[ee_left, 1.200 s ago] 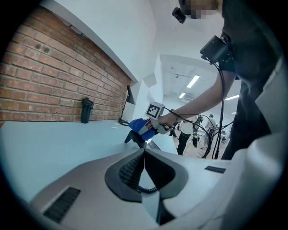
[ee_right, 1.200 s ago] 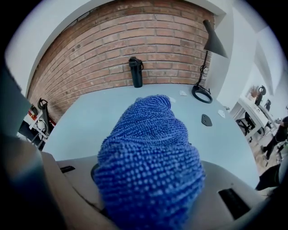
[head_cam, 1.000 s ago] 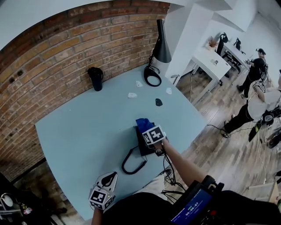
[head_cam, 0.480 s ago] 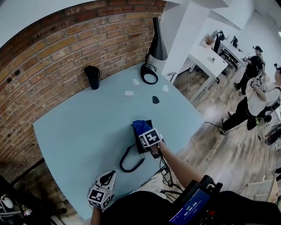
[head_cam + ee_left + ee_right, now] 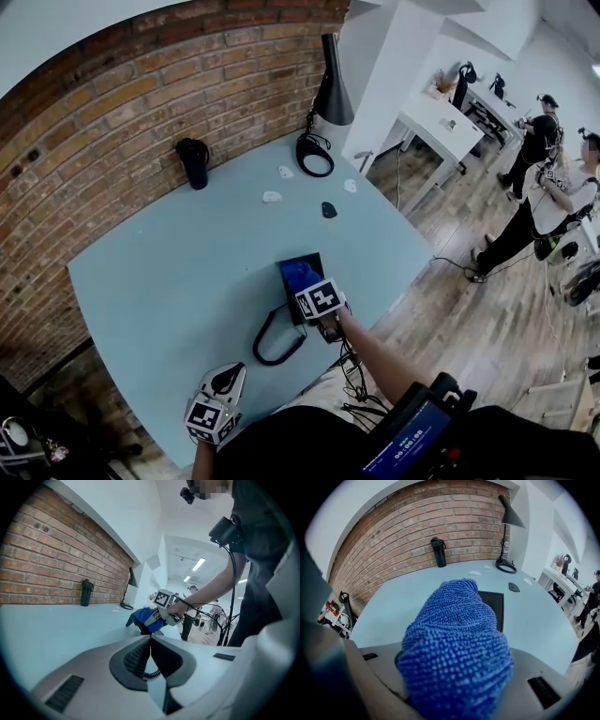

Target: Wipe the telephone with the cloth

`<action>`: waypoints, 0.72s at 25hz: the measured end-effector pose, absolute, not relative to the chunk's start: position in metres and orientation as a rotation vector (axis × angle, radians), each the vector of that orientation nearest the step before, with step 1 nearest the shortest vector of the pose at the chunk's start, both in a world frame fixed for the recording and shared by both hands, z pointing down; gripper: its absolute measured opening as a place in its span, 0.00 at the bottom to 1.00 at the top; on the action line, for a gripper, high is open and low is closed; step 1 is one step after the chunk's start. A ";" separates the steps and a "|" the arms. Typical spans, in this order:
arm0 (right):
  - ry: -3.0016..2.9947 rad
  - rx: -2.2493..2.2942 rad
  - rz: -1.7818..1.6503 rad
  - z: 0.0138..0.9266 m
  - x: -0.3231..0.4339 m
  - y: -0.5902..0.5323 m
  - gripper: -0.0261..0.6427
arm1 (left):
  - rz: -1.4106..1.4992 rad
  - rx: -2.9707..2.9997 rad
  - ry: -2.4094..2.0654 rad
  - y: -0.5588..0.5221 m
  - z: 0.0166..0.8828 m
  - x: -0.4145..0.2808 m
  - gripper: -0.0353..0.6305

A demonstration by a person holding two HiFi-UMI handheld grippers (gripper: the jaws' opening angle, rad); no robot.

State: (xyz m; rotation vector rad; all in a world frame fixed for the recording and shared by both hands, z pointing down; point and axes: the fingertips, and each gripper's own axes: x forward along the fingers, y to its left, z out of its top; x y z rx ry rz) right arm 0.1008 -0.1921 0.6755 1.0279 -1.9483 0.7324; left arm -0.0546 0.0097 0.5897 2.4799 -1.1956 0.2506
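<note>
While the right gripper (image 5: 311, 289) clamps the blue cloth (image 5: 454, 648) onto the black telephone (image 5: 494, 607), the left gripper (image 5: 150, 639) hovers at the table (image 5: 169, 281) edge, jaws closed together, empty.

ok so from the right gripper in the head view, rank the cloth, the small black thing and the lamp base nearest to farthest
1. cloth, in the right gripper jaws
2. small black object, mid-table beyond it
3. lamp base, far corner by the wall
</note>
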 end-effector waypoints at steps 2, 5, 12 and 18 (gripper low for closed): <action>-1.946 1.027 0.734 0.678 0.101 -0.186 0.32 | 0.250 2.480 -1.196 0.009 0.589 -0.055 0.08; -1.947 1.030 0.737 0.681 0.102 -0.180 0.32 | 0.257 2.478 -1.181 0.011 0.591 -0.053 0.08; -1.940 1.027 0.754 0.686 0.104 -0.169 0.32 | 0.255 2.488 -1.168 0.012 0.592 -0.051 0.08; -1.934 1.025 0.757 0.688 0.107 -0.162 0.32 | 0.257 2.490 -1.162 0.011 0.592 -0.049 0.08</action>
